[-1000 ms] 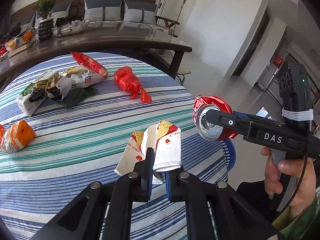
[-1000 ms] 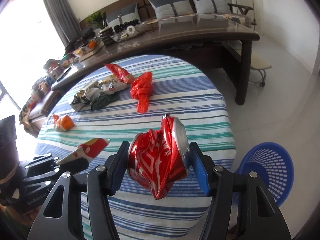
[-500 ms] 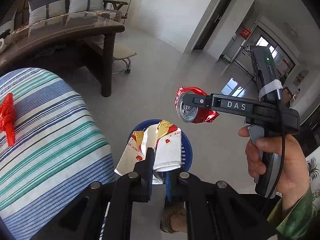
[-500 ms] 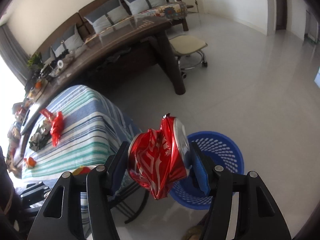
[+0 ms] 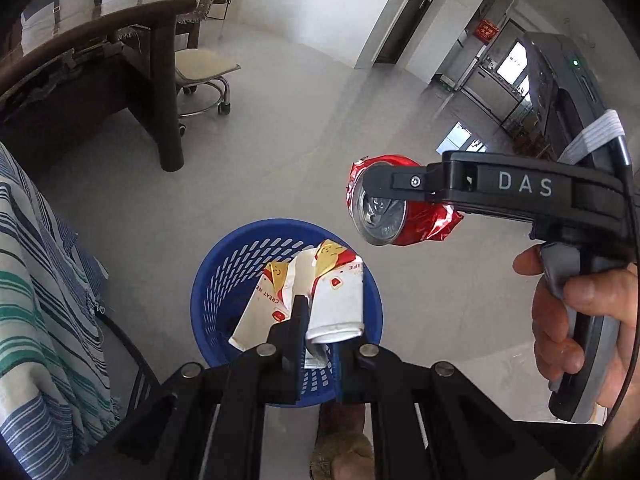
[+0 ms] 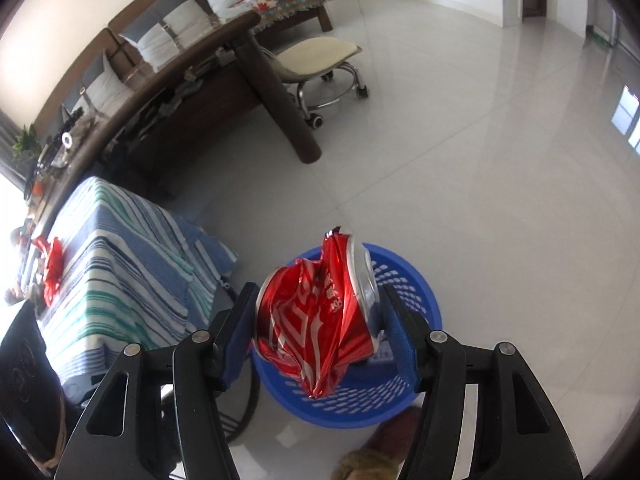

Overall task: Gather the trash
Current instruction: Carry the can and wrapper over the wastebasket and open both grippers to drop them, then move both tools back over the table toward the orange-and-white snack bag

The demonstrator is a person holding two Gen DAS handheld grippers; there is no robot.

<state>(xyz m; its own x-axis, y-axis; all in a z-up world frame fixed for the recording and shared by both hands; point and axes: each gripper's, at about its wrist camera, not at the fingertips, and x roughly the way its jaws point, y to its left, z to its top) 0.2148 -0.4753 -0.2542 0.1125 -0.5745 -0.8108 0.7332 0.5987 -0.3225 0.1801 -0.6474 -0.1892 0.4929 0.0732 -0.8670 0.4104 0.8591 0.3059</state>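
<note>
Floor (image 5: 288, 152) was pale glossy tile. Table (image 6: 116, 264) w/ blue, green & white striped cloth stood at left; red bag (image 6: 52, 266) lay on its far part. Dark wooden desk (image 5: 92, 60) and a stool (image 5: 202, 74) stood further back, sofa w/ cushions behind.

Blue basket (image 5: 224, 276) sat on the floor just beside the table, perforated wall, something pale inside at the bottom, not readable.

Right gripper (image 6: 320, 316), black, marked "DAS" on its side, clamped a crushed red can (image 6: 316, 316) end to end, above the basket; white Chinese characters on the can, not legible.

Left gripper (image 5: 320, 332) was closed tight on a flattened white, red & yellow paper cup (image 5: 320, 296), over the basket's opening. Print partly read "CREAT NE…"; rest cut off. Person's hand (image 5: 580, 320) held the right gripper's handle.
</note>
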